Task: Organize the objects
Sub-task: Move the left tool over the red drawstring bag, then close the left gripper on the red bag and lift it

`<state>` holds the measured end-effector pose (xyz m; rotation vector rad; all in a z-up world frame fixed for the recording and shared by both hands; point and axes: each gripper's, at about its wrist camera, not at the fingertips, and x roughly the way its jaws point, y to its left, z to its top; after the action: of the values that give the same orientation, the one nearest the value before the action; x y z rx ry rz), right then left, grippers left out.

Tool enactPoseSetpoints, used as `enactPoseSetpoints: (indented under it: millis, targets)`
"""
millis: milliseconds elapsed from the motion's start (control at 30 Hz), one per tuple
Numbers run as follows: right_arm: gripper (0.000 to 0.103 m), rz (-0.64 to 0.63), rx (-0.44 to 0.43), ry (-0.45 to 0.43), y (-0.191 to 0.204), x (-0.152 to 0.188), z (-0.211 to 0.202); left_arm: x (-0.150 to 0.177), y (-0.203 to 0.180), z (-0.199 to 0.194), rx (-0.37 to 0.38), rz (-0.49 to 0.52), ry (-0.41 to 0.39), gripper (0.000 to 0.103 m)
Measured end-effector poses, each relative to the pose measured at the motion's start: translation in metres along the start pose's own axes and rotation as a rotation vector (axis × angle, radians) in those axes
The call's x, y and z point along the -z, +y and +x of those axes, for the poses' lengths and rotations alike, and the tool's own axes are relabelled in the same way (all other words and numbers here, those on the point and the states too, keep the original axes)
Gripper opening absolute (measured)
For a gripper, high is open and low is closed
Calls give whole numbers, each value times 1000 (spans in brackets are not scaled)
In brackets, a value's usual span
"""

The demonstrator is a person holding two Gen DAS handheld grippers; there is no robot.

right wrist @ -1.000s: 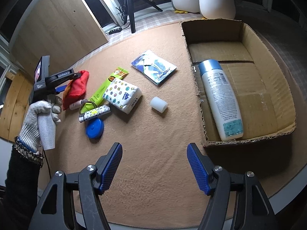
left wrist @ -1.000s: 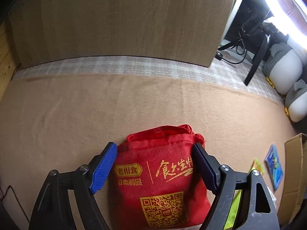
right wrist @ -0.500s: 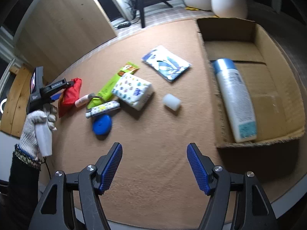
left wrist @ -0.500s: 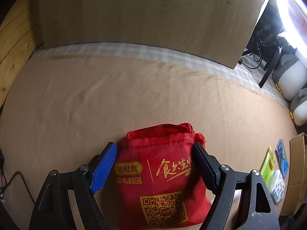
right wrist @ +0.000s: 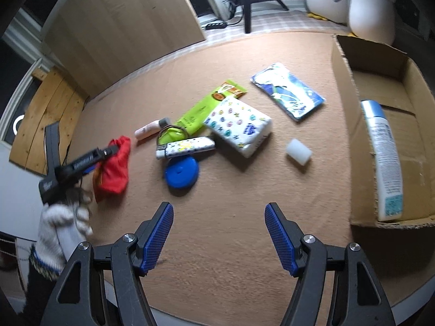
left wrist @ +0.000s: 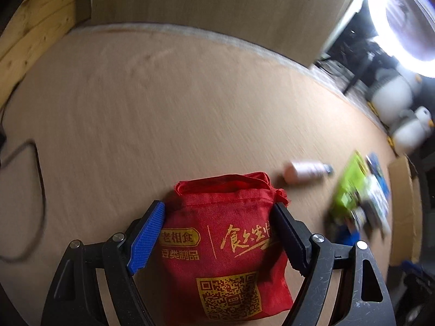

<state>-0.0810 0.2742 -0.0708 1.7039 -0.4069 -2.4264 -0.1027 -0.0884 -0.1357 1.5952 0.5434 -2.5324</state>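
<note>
The left gripper (left wrist: 217,214) is closed on the red bag (left wrist: 225,250), both pads pressing its sides, and in the right wrist view the bag (right wrist: 112,164) hangs at the left of the frame over the brown mat (right wrist: 231,217). The right gripper (right wrist: 218,231) stands open at the bottom middle with only mat between its pads. The box (right wrist: 361,125) at the right edge holds a white bottle (right wrist: 386,160), and the other items lie in the middle of the mat.
</note>
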Motion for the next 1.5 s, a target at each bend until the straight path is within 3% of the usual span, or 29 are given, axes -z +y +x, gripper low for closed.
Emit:
enactPoseSetpoints:
  millis: [200,300,467,700,1100,1500]
  targets:
    - [66,-51,-32,17,20,-5,12,33,-20,-25,110,73,37,83]
    - [66,-78,-55,29,34,-11,20,54,-28,-43,125,108,21,85]
    - [66,-108,-123,81,60,-20,42,57,-11,-59,168,119,37,87]
    - [66,-169,-190,178,101,-23,83,66,2,-50,242,96,94,87]
    - [66,-184,-220,271,129,-16,120,71,4,-29,298,51,143,85]
    - [59,-183,-228,270,134,-11,121,73,-2,-33,299,40,134,72]
